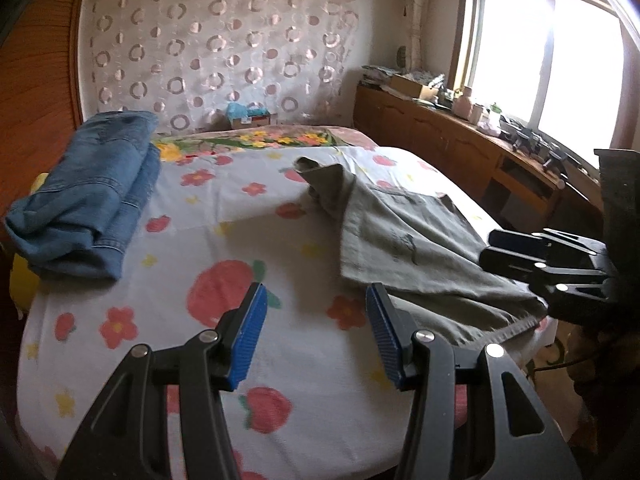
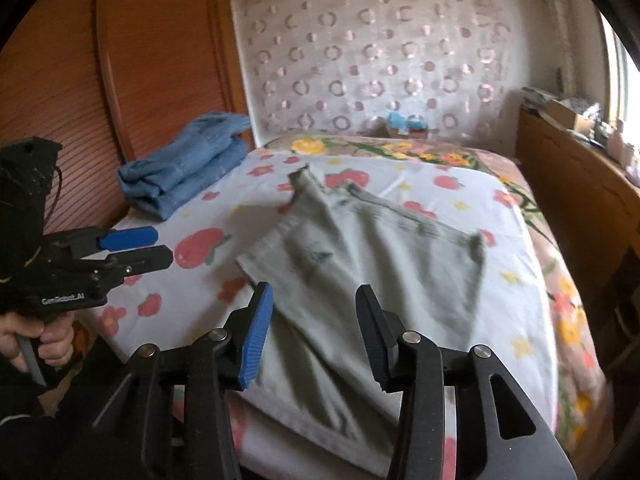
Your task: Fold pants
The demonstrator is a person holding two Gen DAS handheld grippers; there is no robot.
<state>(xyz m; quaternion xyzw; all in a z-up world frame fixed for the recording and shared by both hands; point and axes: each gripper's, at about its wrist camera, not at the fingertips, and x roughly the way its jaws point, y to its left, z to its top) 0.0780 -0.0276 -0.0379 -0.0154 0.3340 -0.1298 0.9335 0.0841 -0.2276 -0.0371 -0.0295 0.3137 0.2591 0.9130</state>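
Right, biggest thing first: the bed (image 2: 460,200) fills the middle of both views, its strawberry-and-flower sheet serving as the folding surface. On it, centre of the right wrist view, lie the grey-green pants (image 2: 360,264), already doubled over into a rough slanted panel, waistband toward the upper right and one corner pointing to the upper centre of the frame. They look part-folded rather than finished, I'd say, with edges not squared.

Upper left, against the wooden headboard side, sits a folded pair of blue jeans (image 2: 188,164), well apart from the pants — set aside there, probably as done work.

Now the tools. The right gripper (image 2: 314,332) hovers over the near hem of the pants, jaws released, nothing between them; cloth is below, not pinched. The left gripper (image 1: 316,332), at lower centre of its own view, is likewise spread and empty, beside the pants' left edge over bare sheet.

Containers? Only a small box (image 1: 252,118) at the far edge of the bed, contents too blurred to name.
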